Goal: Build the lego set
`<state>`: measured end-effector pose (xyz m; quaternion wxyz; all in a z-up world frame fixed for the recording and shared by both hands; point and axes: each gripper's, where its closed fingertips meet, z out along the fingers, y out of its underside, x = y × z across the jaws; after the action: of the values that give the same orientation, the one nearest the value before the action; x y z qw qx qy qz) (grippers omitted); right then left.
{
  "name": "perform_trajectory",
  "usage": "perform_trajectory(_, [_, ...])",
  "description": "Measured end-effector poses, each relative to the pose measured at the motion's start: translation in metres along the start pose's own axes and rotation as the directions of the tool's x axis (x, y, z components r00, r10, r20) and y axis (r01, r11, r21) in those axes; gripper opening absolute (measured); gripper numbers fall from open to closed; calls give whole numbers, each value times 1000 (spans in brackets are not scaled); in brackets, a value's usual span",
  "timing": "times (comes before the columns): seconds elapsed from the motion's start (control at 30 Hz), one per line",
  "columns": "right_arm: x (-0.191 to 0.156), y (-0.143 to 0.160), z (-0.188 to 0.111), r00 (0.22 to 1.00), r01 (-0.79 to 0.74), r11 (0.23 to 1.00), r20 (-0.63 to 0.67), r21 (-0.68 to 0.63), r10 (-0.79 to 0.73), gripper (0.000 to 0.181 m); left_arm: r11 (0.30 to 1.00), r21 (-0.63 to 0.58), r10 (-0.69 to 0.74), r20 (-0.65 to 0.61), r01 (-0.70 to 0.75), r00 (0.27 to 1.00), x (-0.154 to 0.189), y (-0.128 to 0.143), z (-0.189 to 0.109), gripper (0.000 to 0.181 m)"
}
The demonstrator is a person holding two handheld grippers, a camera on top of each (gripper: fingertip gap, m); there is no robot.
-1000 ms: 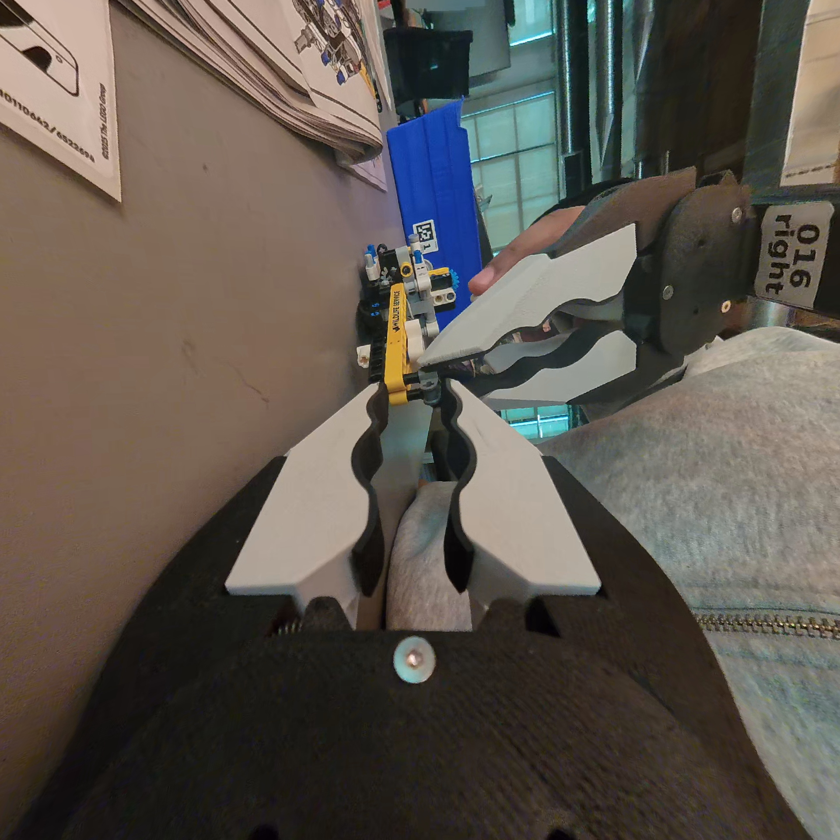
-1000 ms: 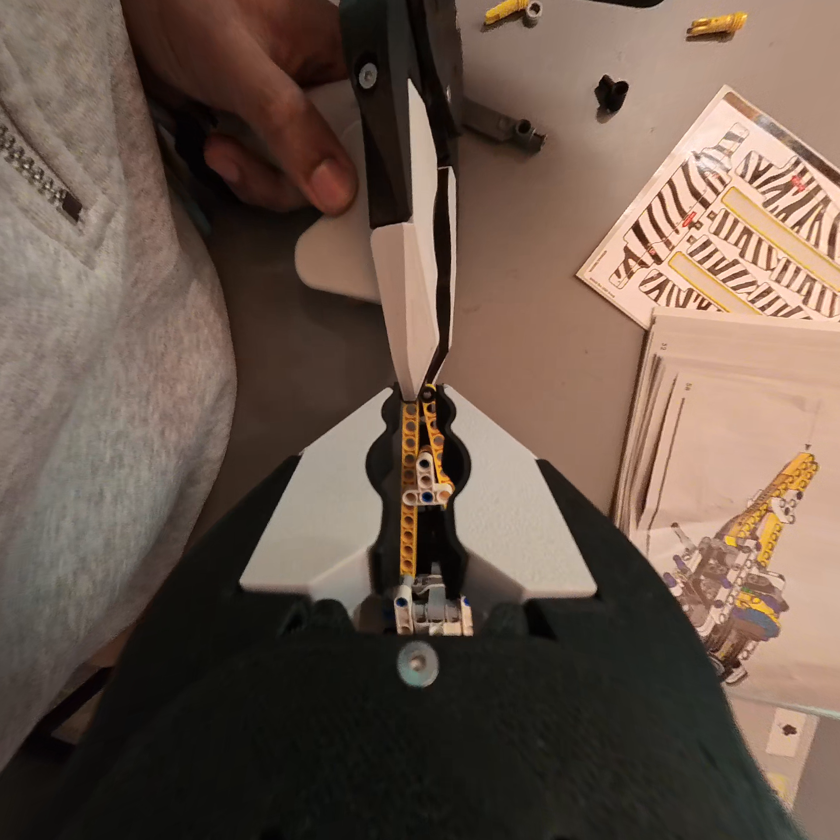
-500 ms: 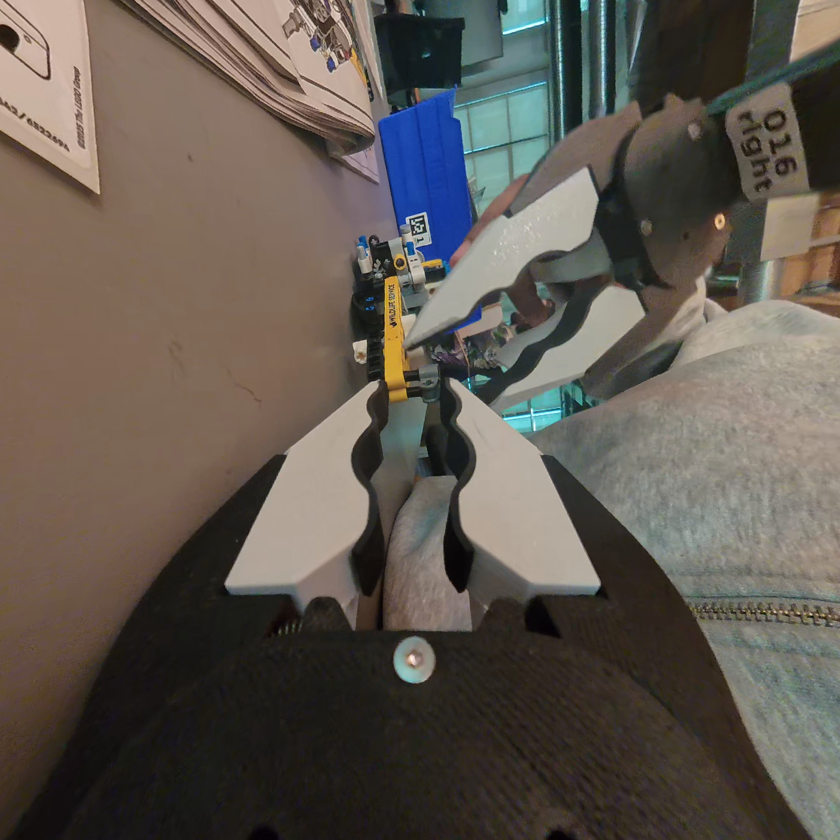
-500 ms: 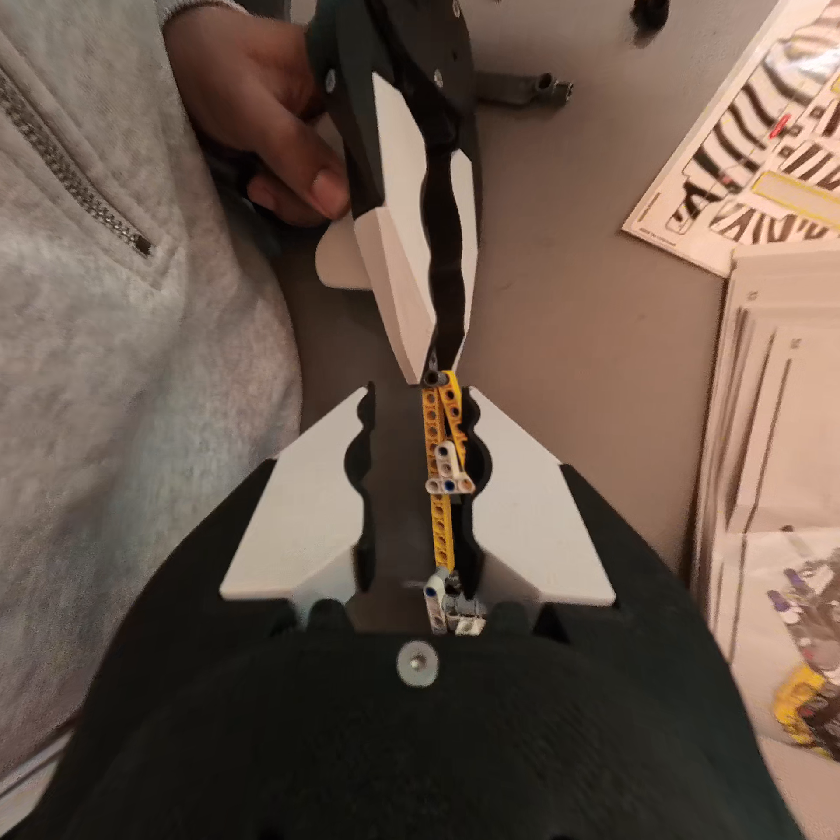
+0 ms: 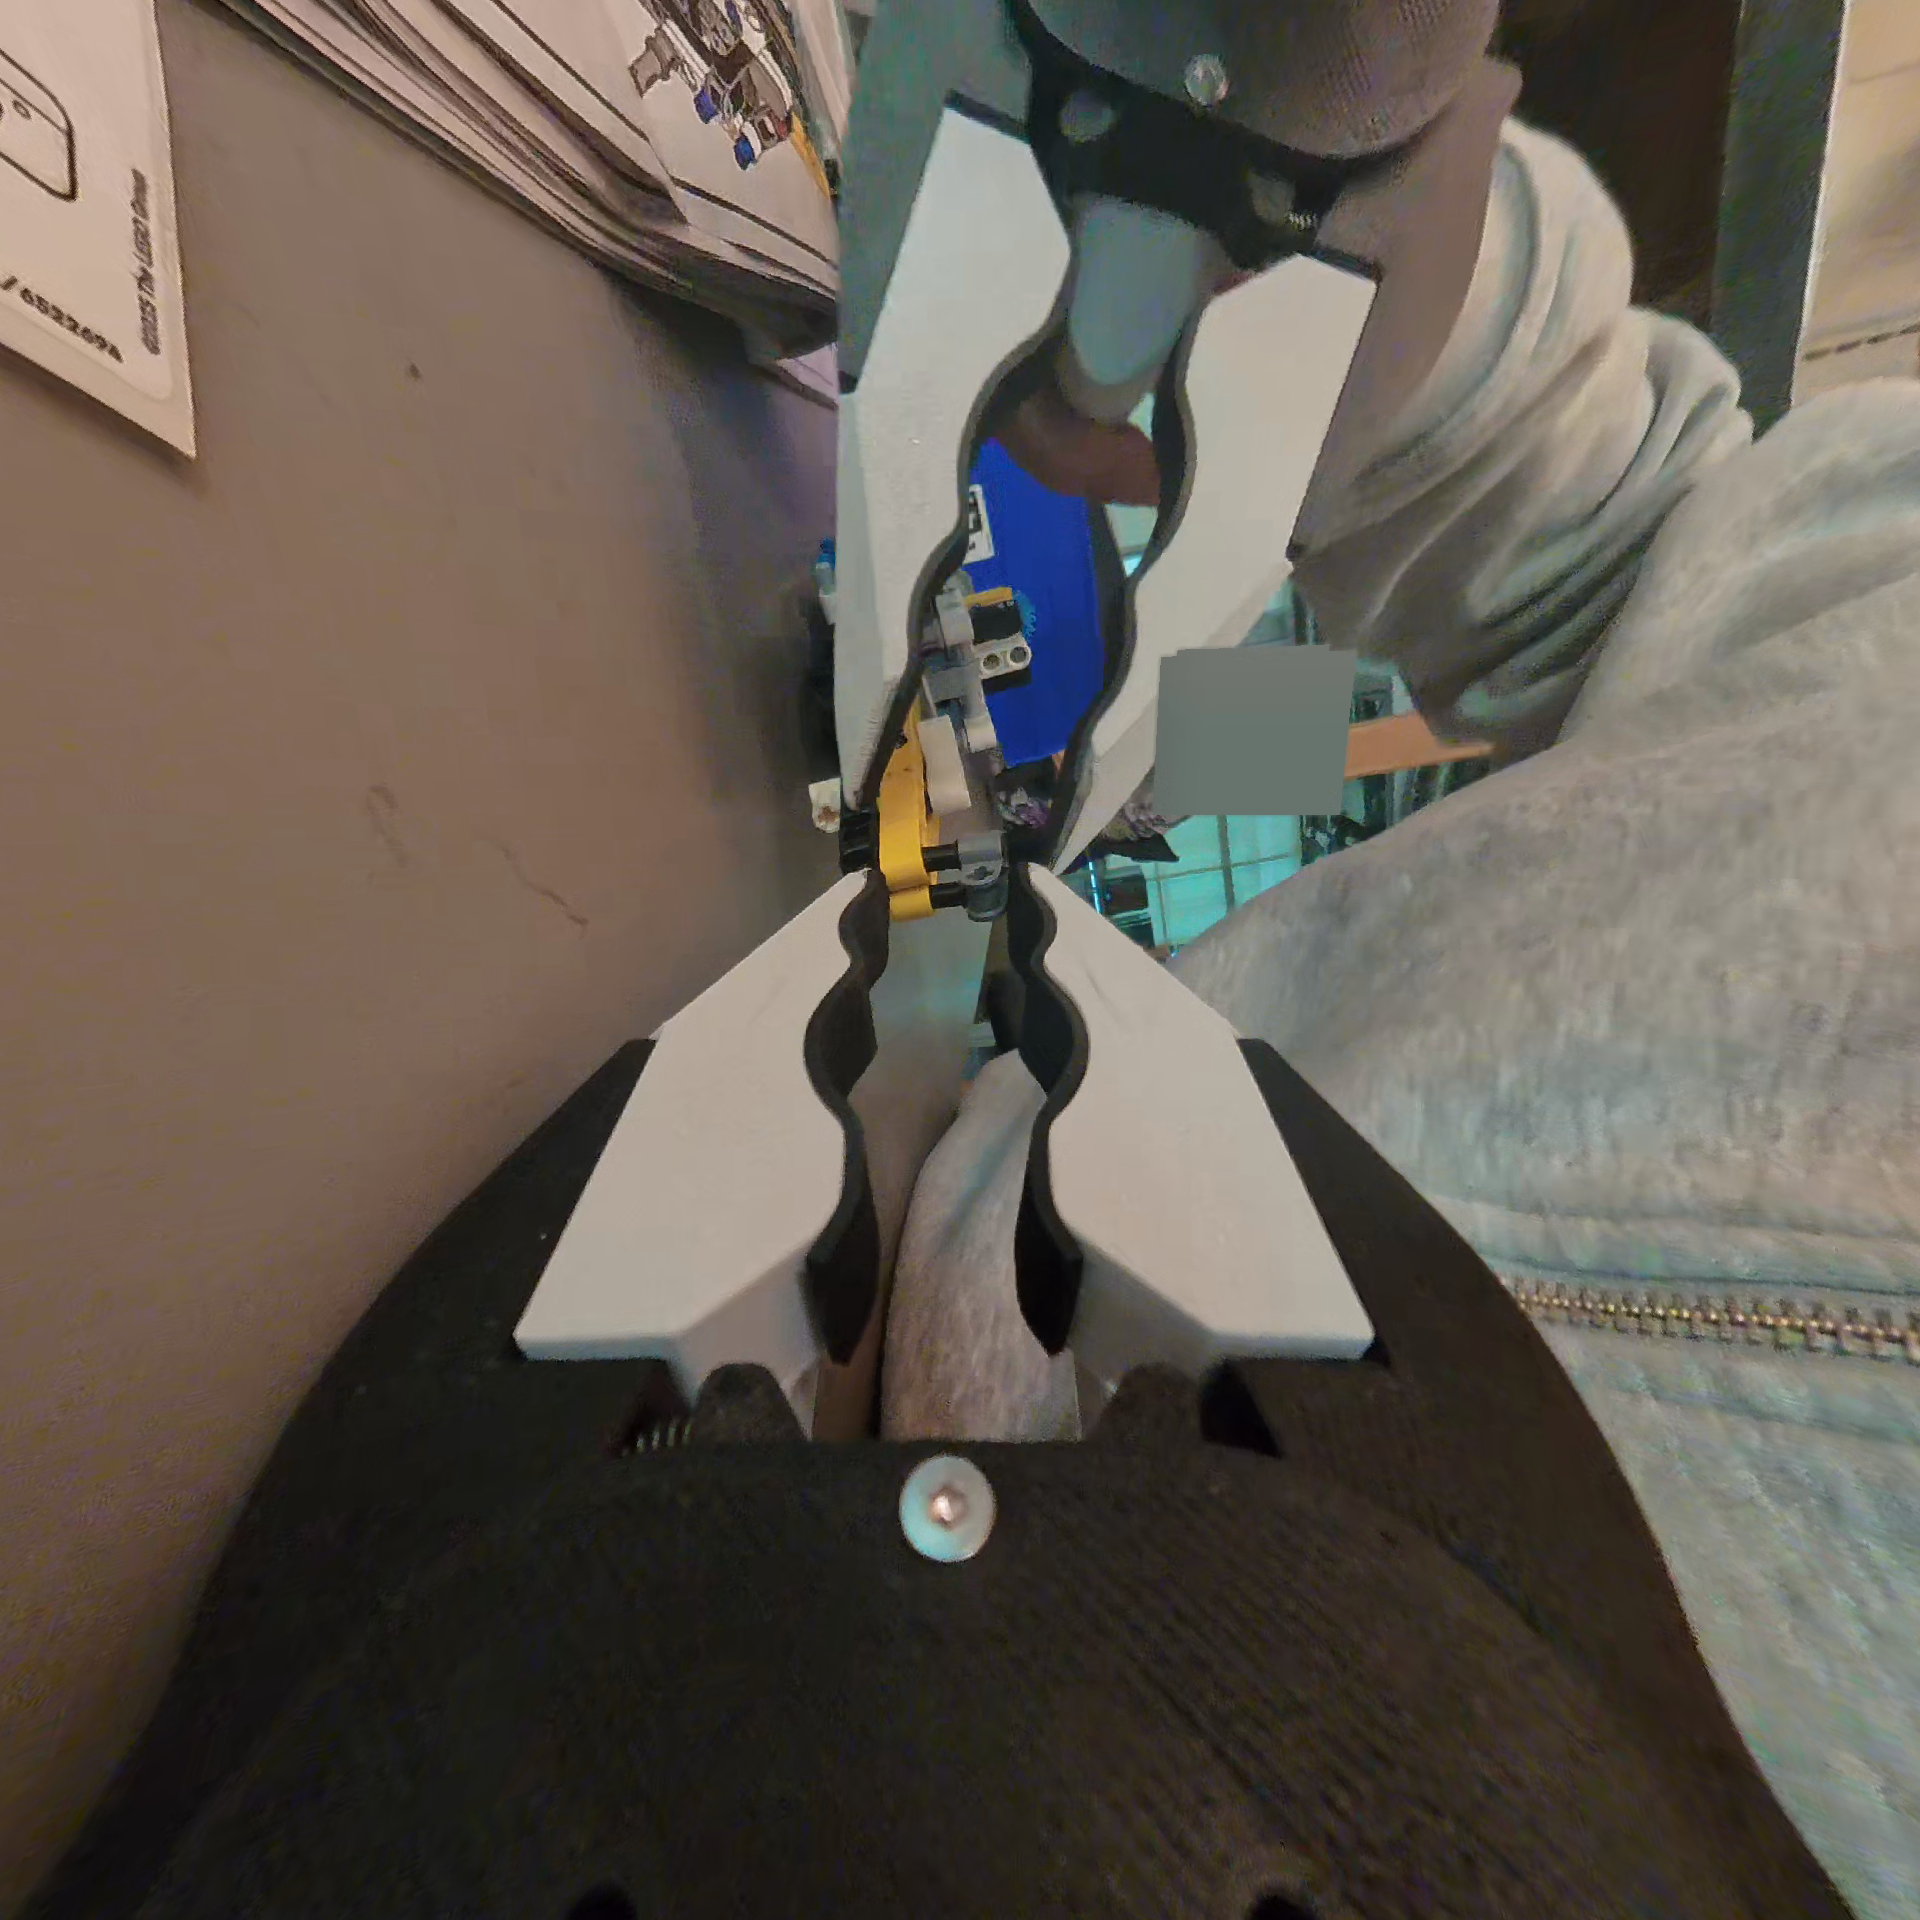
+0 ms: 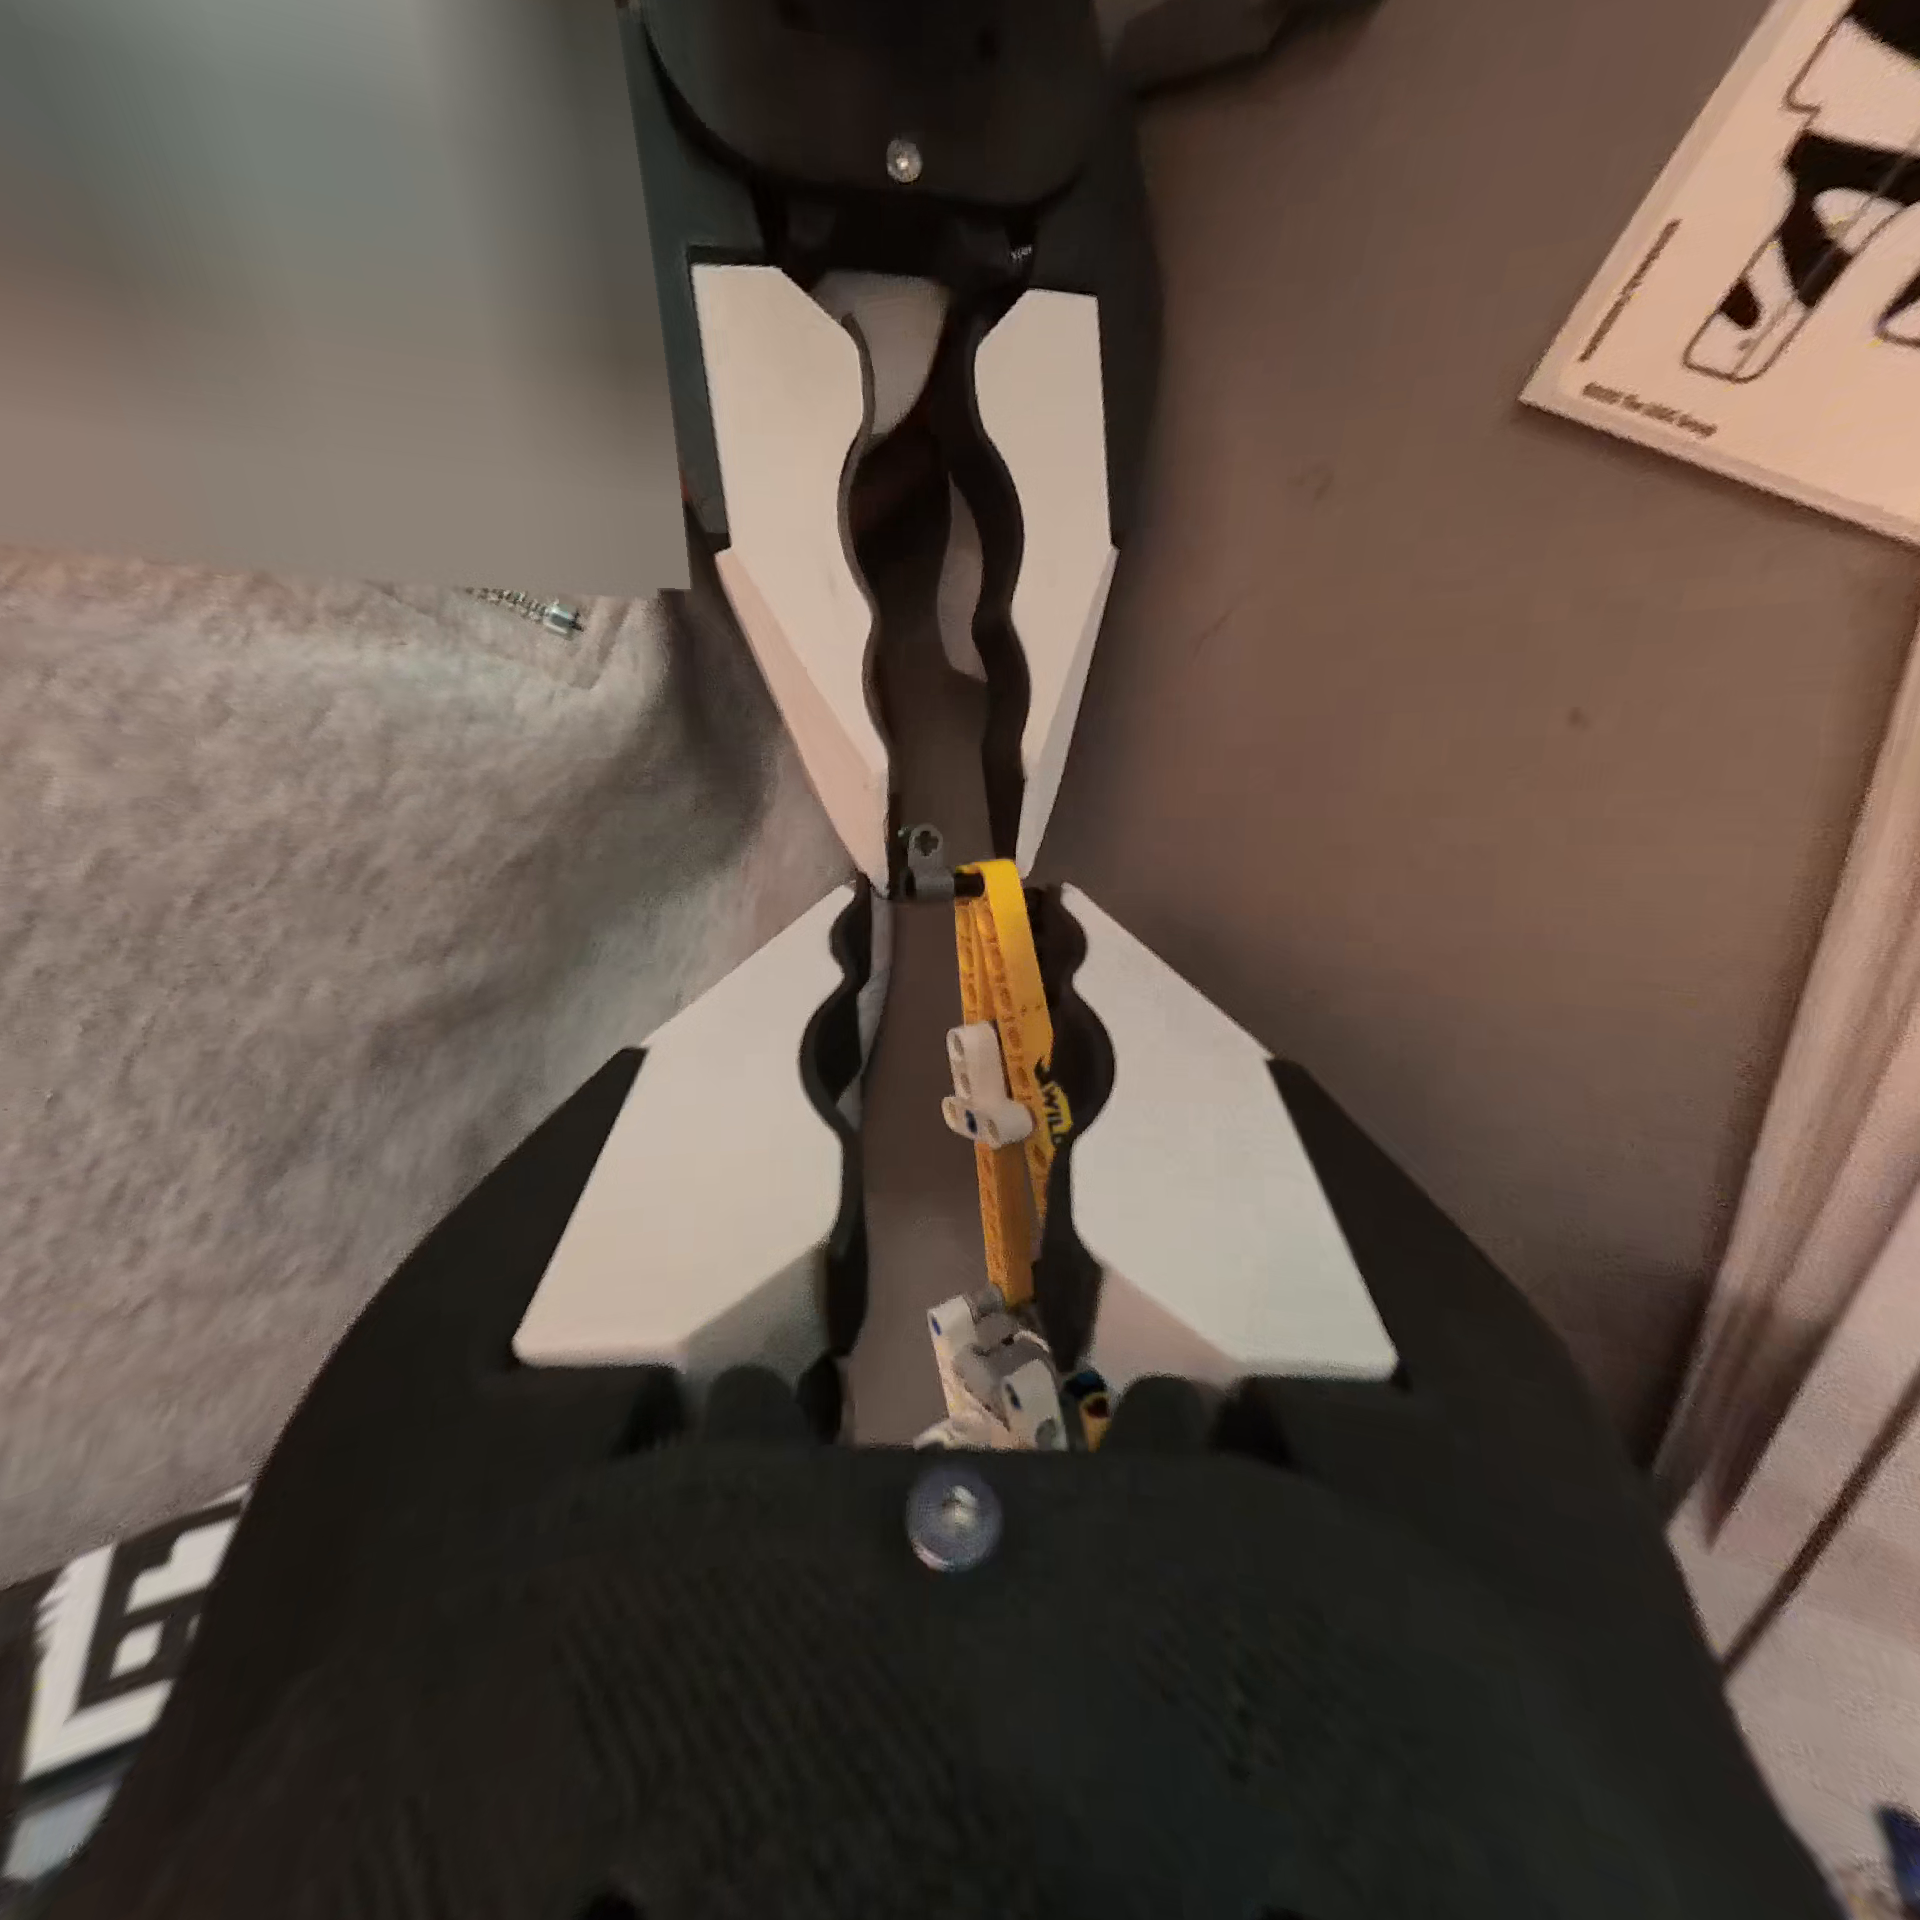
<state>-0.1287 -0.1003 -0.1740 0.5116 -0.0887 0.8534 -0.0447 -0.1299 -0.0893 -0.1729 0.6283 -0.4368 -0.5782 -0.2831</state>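
Pinching the model's (image 5: 914, 831) near end at a small grey connector (image 5: 982, 854), the left gripper (image 5: 943, 894) held it just above the grey table (image 5: 416, 727). Facing it tip to tip, the right gripper (image 6: 961, 899) stood parted, with the yellow beam (image 6: 1003, 1039) running between its fingers (image 6: 1195, 1143) along the right one. A booklet (image 5: 665, 135) and sheet (image 5: 94, 208) lay far left; a grey sweatshirt (image 5: 1558, 1039) filled the right.
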Motion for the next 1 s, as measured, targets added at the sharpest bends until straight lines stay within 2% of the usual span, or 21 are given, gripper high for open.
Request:
perform_trajectory(0.13, [-4,2,2,994,7,994,105,-110,5,24,1000,-9,9,5,-9,1000,0,1,1,21])
perform_trajectory(0.33, [-3,3,3,988,31,971,154,-239,6,32,1000,-12,23,-9,-24,1000,2,1,2,21])
perform_trajectory(0.4, [-5,3,3,983,32,964,183,-262,17,27,1000,-8,22,-10,-22,1000,3,1,1,21])
perform_trajectory(0.63, [-6,4,3,973,53,945,229,-324,24,27,1000,-7,21,-10,-21,1000,2,1,1,21])
perform_trajectory(0.83, [-2,11,5,969,111,917,248,-383,-13,33,1000,4,21,-24,-21,1000,4,-1,0,21])
perform_trajectory(0.9, [-3,12,6,962,150,910,269,-386,-45,23,1000,-10,16,-19,-17,1000,3,1,1,20])
perform_trajectory(1.0, [-3,5,3,960,160,916,275,-367,-57,22,1000,2,9,-15,-9,1000,2,-1,0,21])
